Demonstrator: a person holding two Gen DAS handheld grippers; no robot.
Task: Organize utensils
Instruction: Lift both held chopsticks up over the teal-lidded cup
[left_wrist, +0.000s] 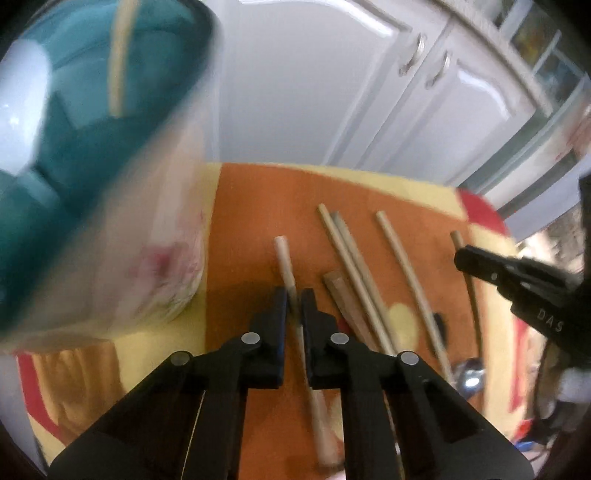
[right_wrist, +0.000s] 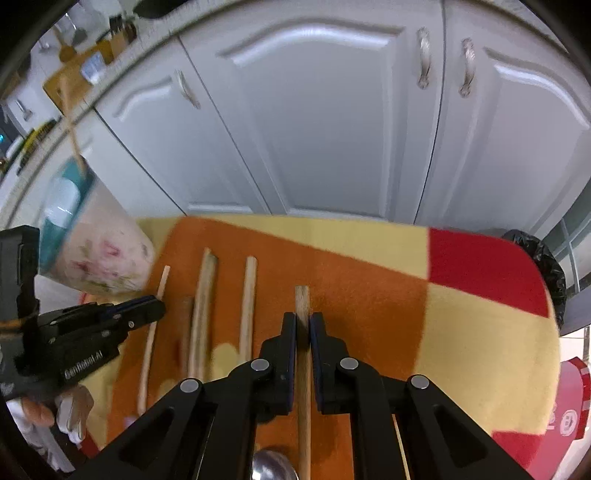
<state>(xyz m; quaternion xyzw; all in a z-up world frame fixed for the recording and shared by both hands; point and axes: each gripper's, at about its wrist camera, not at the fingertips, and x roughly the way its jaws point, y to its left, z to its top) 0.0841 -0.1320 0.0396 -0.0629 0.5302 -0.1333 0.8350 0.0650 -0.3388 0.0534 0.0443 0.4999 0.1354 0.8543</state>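
Note:
Several wooden utensil handles lie side by side on an orange, yellow and red cloth (left_wrist: 251, 221) (right_wrist: 369, 295). My left gripper (left_wrist: 294, 295) is shut on a pale wooden handle (left_wrist: 282, 254), which runs back under the fingers. Seen from the right wrist, the left gripper (right_wrist: 159, 304) pinches that thin pale handle (right_wrist: 163, 277) beside a floral cup (right_wrist: 99, 254). My right gripper (right_wrist: 303, 319) is shut on a brown wooden handle (right_wrist: 302, 295). From the left wrist, the right gripper (left_wrist: 460, 258) grips that handle (left_wrist: 457, 238) at the cloth's right side. The cup (left_wrist: 110, 184) has a teal inside and holds a wooden stick (left_wrist: 120, 55).
Loose handles (left_wrist: 354, 266) (right_wrist: 203, 306) lie between the two grippers. A metal spoon bowl (left_wrist: 469, 373) (right_wrist: 273, 465) shows near the front. White cabinet doors (right_wrist: 314, 110) stand behind the table. A black bin bag (right_wrist: 546, 269) sits beyond the right edge.

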